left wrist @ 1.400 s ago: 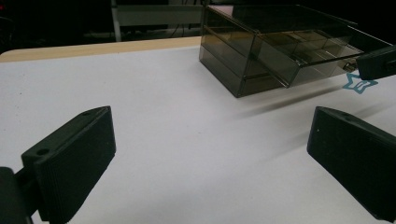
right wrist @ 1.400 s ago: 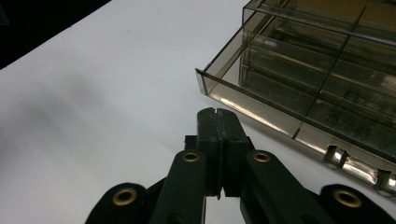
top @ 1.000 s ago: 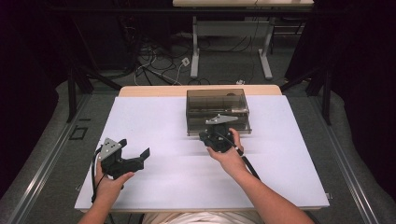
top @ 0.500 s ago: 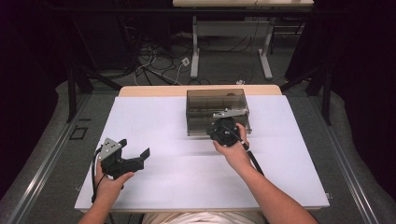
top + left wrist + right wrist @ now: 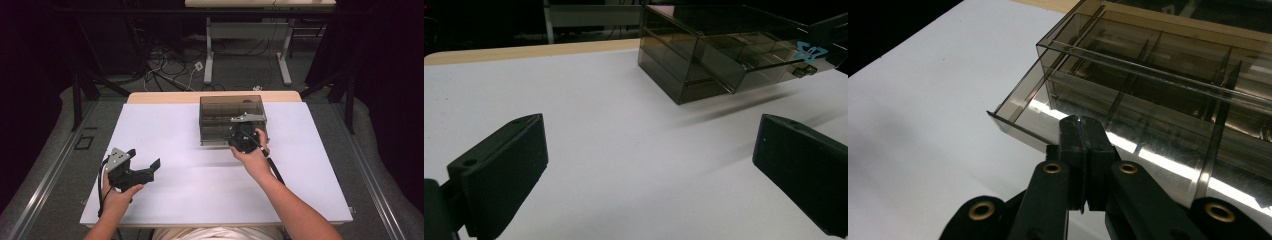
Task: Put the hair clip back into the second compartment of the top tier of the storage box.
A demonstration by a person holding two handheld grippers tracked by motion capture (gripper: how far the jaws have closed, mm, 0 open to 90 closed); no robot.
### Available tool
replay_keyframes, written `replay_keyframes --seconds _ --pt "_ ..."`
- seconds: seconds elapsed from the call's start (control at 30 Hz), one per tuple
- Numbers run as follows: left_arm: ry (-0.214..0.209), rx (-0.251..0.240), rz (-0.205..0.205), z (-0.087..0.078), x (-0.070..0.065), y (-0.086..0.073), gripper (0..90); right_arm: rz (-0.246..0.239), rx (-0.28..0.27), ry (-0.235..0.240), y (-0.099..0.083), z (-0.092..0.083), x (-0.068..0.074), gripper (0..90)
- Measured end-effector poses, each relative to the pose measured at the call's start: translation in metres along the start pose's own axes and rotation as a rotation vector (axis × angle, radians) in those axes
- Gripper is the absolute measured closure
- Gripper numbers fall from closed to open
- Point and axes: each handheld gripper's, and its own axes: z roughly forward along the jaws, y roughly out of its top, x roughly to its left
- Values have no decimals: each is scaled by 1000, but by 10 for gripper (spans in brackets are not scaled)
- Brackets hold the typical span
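A smoky see-through drawer box point(image 5: 225, 107) stands at the far middle of the white table point(image 5: 165, 125). One of its drawers point(image 5: 1023, 107) sticks out toward me, also seen as the drawer point(image 5: 734, 60) in the left gripper view. My right gripper point(image 5: 239, 136) is shut, its tips point(image 5: 1081, 125) against the drawer's front edge, and nothing shows between the jaws. My left gripper point(image 5: 144, 158) rests low at the near left, open and holding nothing, its jaws wide apart point(image 5: 649, 170) and pointing toward the box point(image 5: 674, 55).
The box point(image 5: 1158, 55) has several divided compartments. Bare white tabletop lies between the two grippers. The table's wooden far edge point(image 5: 165, 96) runs behind the box. Desk legs and cables point(image 5: 165, 70) lie on the floor beyond.
My right gripper has moved a little forward and to the right, up to the front of the box. The left gripper has stayed still.
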Motion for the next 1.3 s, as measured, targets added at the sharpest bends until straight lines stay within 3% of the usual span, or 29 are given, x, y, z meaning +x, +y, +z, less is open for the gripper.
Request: replay_keyframes --seconds 1.3 --pt "-1 -6 -11 1 0 0 10 53 20 -135 12 18 -39 898"
